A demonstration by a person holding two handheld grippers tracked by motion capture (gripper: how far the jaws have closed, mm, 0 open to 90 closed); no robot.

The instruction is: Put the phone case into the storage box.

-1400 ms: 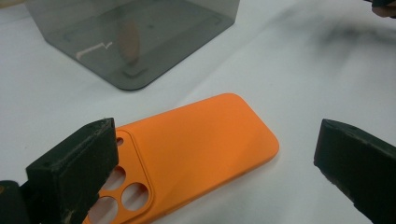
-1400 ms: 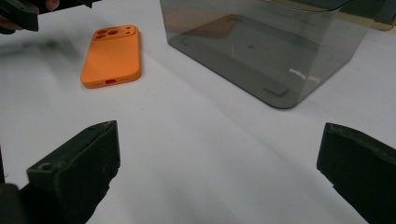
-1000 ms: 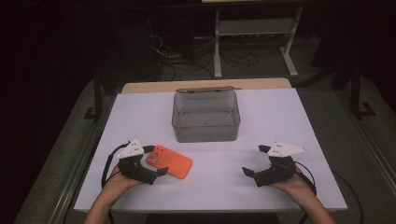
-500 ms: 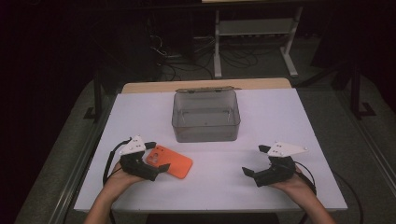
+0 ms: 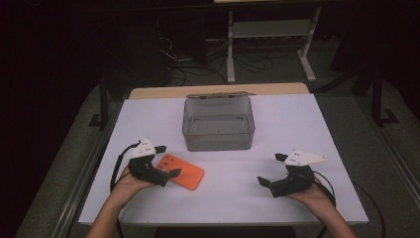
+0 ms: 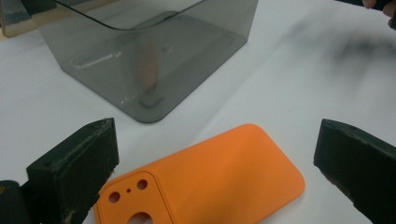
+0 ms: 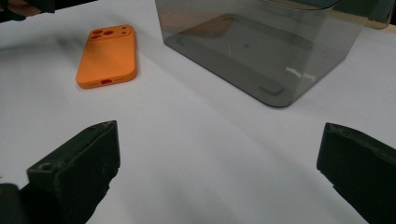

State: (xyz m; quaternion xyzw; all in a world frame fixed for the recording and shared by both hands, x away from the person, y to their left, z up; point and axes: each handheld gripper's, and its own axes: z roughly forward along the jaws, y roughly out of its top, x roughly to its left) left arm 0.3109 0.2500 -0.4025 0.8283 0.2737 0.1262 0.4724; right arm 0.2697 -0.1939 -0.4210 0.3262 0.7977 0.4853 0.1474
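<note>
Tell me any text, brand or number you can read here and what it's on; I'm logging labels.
None can be read.
The orange phone case is plain: only camera holes, no logo.
The grey bin shows no label.
The white table is bare of print.
The left gripper and right gripper carry no legible marks.

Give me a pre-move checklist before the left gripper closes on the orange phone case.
1. Left gripper open: ok, fingers spread wide.
2. Phone case between those fingers: ok, lying flat on the table, camera holes up.
3. Fingers touching the case: cannot tell.
4. Grey bin upright and empty: ok.
5. Right gripper out of the way: ok, open, far side of the table.
</note>
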